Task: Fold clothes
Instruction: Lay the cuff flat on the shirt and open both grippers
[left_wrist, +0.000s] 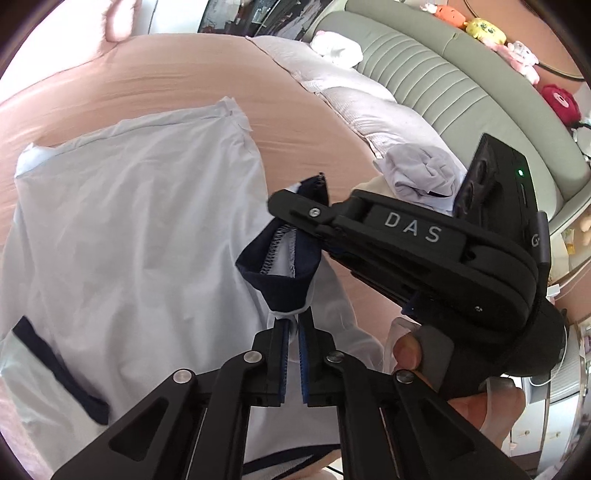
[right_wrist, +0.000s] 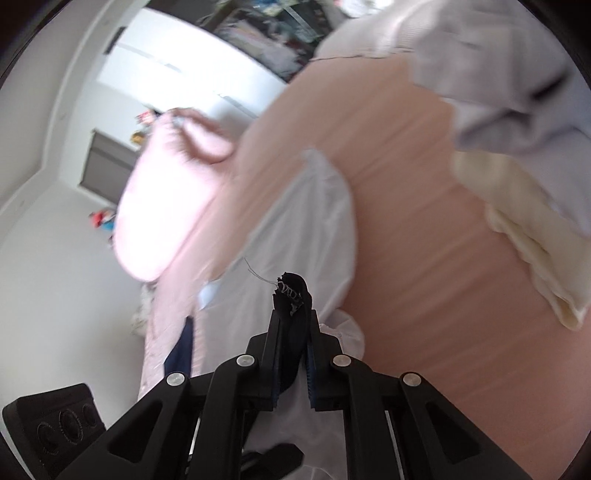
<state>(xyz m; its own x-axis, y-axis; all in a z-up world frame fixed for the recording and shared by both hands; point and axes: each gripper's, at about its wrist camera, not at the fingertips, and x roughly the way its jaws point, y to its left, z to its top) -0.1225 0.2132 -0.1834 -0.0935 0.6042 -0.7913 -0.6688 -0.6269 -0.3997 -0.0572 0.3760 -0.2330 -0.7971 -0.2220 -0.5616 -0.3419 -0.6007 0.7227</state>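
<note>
The pale blue shirt (left_wrist: 129, 221) with navy trim lies on the pink bed (left_wrist: 184, 74), its navy collar clamped by left gripper (left_wrist: 291, 325) and right gripper (right_wrist: 293, 314).

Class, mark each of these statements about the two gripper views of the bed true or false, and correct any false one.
1. The left gripper is shut on the pale blue shirt. True.
2. The right gripper is open and holds nothing. False: its fingers are shut on the shirt's navy trim.
3. The shirt lies on a peach bedsheet. True.
4. The plush toys sit on the shirt. False: they sit behind the grey-green headboard.
5. A crumpled pale garment lies beside the shirt, near the headboard. True.
</note>
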